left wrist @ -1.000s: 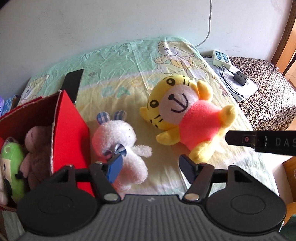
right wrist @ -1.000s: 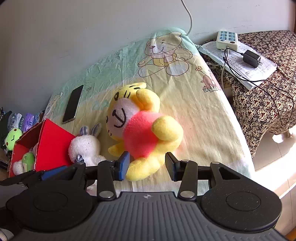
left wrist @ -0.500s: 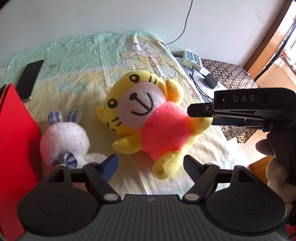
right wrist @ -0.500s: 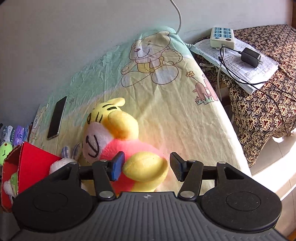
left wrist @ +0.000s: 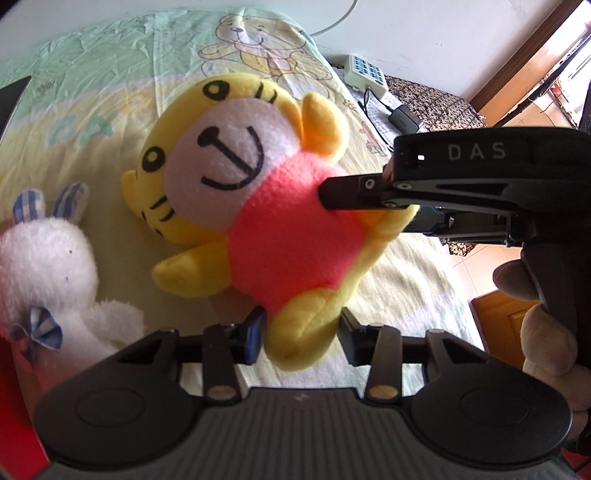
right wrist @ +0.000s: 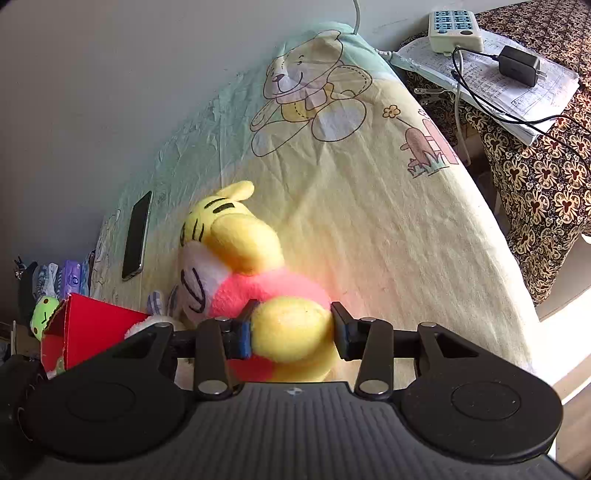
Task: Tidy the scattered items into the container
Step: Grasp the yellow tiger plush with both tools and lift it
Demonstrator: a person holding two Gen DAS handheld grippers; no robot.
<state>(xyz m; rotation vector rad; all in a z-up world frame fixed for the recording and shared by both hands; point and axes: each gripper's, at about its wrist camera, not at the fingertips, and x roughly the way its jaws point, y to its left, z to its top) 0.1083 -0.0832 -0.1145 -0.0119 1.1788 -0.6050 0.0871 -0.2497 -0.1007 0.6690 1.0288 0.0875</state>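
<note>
Yellow plush fills both sets of tongs: the left gripper [left wrist: 301, 338] is closing its jaws on a foot of the yellow tiger toy [left wrist: 258, 192], blue pad on one side and black pad on the other, both touching the fabric, while the right gripper [right wrist: 291, 330] is likewise closing on a rounded yellow limb of the same toy [right wrist: 236, 251], pads pressed in from either side. Seen from the left wrist, the right gripper's black body, lettered "DAS", reaches in from 3 o'clock and meets the tiger's pink torso, with the person's hand [left wrist: 546, 325] wrapped round its handle at about 4 o'clock. The tiger lies face up on the yellow-green cartoon bedsheet [right wrist: 369, 206]. Just beside it, at 9 o'clock in the left view, lies a white bunny toy [left wrist: 48, 273] with checked blue ears and bow. The red cardboard box [right wrist: 92, 328], holding other soft toys, sits at 8 o'clock in the right view, beside the bunny. A dark phone [right wrist: 137, 236] rests on the sheet at 10 o'clock, well apart from the tiger. At 1 o'clock, a power strip [right wrist: 456, 31], a black charger [right wrist: 519, 65] and papers sit on a patterned brown cloth [right wrist: 535, 177].
</note>
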